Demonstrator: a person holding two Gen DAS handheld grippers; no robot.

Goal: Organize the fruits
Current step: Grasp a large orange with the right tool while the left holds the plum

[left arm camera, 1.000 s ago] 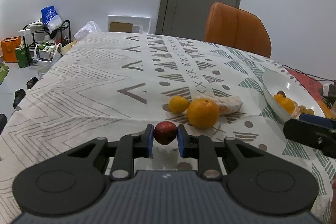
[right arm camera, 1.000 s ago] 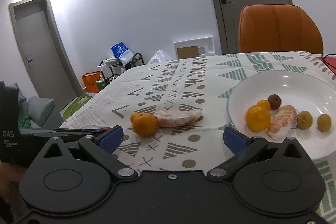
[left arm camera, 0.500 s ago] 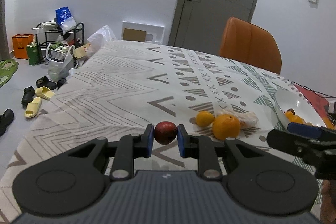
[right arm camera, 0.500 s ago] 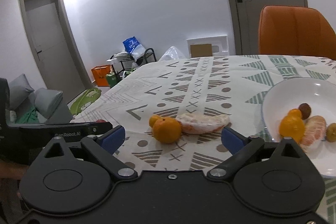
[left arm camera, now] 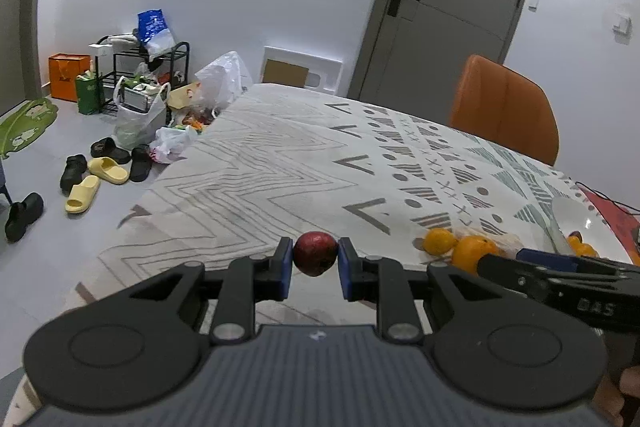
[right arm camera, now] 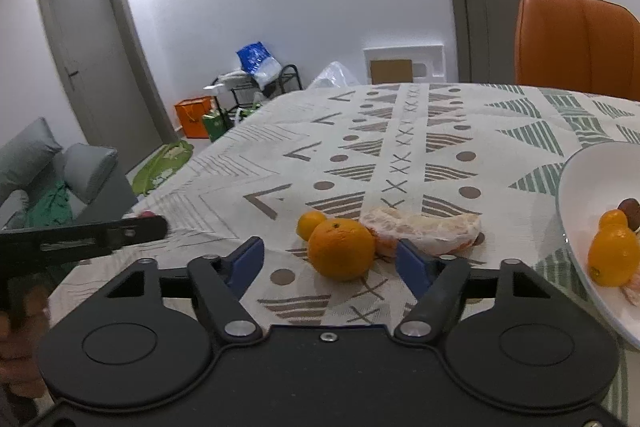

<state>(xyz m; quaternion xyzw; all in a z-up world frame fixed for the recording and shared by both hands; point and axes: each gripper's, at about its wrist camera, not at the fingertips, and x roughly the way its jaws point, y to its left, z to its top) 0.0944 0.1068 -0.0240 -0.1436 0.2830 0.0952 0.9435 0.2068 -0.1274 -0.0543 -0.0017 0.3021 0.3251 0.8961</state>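
Lifted higher off tablecloth since earlier frame; left gripper clamped on dark red fruit between pads. Right gripper spread wide, empty, orange just ahead between fingertips.

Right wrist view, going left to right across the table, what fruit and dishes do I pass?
Small orange → big orange → peeled citrus piece → white bowl, holding more fruit.

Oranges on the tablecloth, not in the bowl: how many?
2: a large orange in front of the open right gripper, and a small orange touching it behind-left. Others may be hidden.
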